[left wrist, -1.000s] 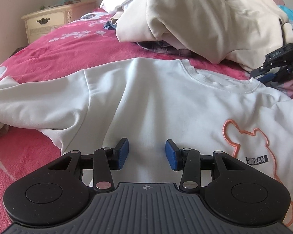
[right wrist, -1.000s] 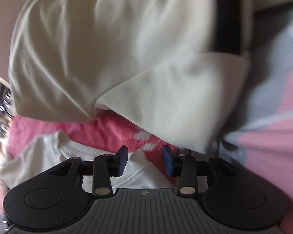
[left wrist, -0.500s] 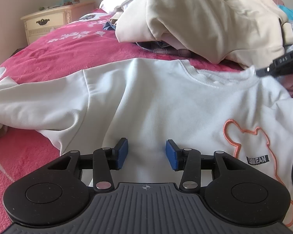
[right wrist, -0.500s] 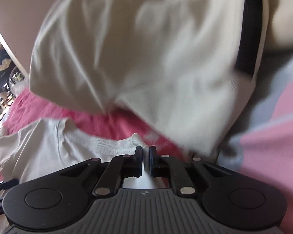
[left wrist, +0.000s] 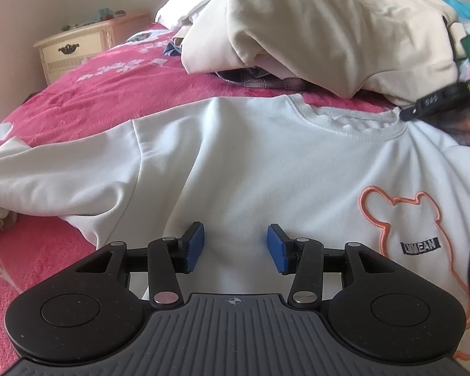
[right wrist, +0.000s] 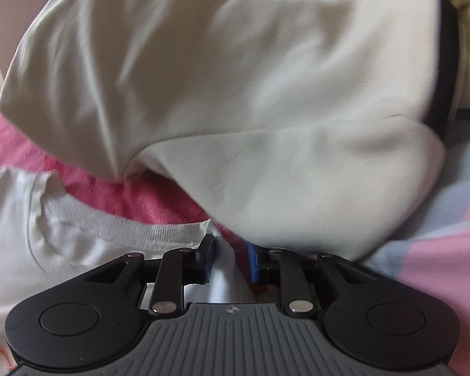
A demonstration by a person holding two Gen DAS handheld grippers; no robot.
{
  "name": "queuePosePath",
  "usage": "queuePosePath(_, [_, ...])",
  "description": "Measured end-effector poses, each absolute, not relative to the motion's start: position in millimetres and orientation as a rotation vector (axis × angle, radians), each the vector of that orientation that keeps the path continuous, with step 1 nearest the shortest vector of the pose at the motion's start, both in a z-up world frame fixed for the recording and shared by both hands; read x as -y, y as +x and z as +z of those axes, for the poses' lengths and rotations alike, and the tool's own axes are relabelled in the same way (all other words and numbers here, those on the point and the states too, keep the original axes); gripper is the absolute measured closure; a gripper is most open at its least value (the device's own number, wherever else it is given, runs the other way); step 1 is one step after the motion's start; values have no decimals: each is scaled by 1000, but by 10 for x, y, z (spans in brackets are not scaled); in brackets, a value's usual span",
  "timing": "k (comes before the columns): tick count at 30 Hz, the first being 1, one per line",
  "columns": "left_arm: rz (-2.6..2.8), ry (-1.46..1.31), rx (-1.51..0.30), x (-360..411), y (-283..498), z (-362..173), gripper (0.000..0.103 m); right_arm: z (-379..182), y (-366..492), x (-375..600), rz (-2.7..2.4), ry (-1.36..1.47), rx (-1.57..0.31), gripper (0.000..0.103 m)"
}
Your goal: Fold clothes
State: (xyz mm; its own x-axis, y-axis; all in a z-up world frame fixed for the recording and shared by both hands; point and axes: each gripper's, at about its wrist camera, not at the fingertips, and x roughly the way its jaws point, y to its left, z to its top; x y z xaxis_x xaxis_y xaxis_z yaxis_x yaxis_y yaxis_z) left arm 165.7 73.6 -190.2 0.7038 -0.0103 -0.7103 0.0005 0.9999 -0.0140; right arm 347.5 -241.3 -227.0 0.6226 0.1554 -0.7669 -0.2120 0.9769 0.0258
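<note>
A white sweatshirt with an orange bear outline and a black label lies front up on the pink bedspread. My left gripper is open and empty, low over the sweatshirt's chest. My right gripper is at the sweatshirt's collar near the shoulder; its jaws stand a little apart with a fold of the white fabric between them. It also shows at the right edge of the left wrist view, by the collar.
A heap of cream and white clothes lies just behind the collar, filling the right wrist view. A cream nightstand stands at the far left by the wall. A striped pink and blue cloth lies to the right.
My right gripper shut on the collar half a second ago and its jaws have now parted somewhat, with fabric still between them. My left gripper has stayed open in place.
</note>
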Motion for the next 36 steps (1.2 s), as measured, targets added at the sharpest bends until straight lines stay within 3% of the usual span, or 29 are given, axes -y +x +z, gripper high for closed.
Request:
queuePosePath(4, [3,2,-789,-708,1674,-1904,56,-2070,3453,2638,201,97,-865,79])
queuePosePath(8, [15,27,-786,-670,1684,-1898,55,-1773,3317,2827,189,216,-849,69])
queuePosePath(17, [43,50,-736,-511,1634,-1688,55,-894,2148,3184,158,36,-847,65])
queuePosePath(25, [-249,11,-744,84,1481,-1382,55,-1374,1292,3227,82,-385,-926,65])
queuePosePath(36, [-589,54,-876,813,1049,-1588,55,-1794,1260,3041,90,-644,-918,65])
